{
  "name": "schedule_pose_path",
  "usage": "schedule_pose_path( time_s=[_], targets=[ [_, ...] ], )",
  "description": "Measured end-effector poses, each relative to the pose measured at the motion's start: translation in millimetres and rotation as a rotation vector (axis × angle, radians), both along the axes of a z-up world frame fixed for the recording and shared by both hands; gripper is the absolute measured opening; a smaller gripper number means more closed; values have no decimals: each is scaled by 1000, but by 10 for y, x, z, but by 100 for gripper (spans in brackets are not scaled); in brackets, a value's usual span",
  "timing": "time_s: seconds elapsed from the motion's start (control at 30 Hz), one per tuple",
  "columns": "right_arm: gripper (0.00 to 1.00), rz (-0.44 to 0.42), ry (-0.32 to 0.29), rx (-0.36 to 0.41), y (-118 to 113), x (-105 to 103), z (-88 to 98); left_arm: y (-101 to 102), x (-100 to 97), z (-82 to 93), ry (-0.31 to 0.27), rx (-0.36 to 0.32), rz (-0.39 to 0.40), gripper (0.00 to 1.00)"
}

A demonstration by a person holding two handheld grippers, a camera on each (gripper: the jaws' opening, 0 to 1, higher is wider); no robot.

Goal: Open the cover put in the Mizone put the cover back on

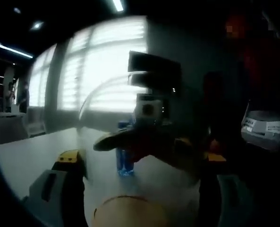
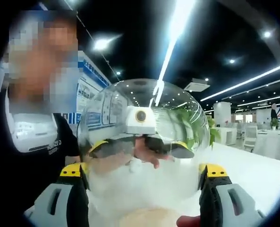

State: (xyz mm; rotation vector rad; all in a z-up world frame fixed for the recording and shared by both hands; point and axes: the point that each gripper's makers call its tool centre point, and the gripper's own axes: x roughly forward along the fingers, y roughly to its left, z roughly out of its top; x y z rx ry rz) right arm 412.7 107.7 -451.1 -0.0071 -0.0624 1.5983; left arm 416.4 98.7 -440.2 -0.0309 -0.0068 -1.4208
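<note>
The clear dome (image 2: 144,142) blurs the other gripper behind it — in the left gripper view, the blue bottle (image 1: 125,161) is half hidden, dim.

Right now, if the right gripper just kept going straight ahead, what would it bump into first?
Most likely the clear dome cover. It sits directly ahead of the right gripper, spanning the gap between its jaws. The other gripper shows through the cover, beyond it. How near the cover is to the jaws is hard to judge.
</note>
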Motion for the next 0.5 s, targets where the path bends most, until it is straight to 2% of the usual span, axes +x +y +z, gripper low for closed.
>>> schedule_pose_path(
  time_s=[0.23,0.5],
  targets=[
    [91,14,-18,-25,76,-131,11,69,-93,2,-10,18,15,86],
    [90,13,-26,10,57,-264,185,77,-201,213,-23,-2,21,86]
  ],
)
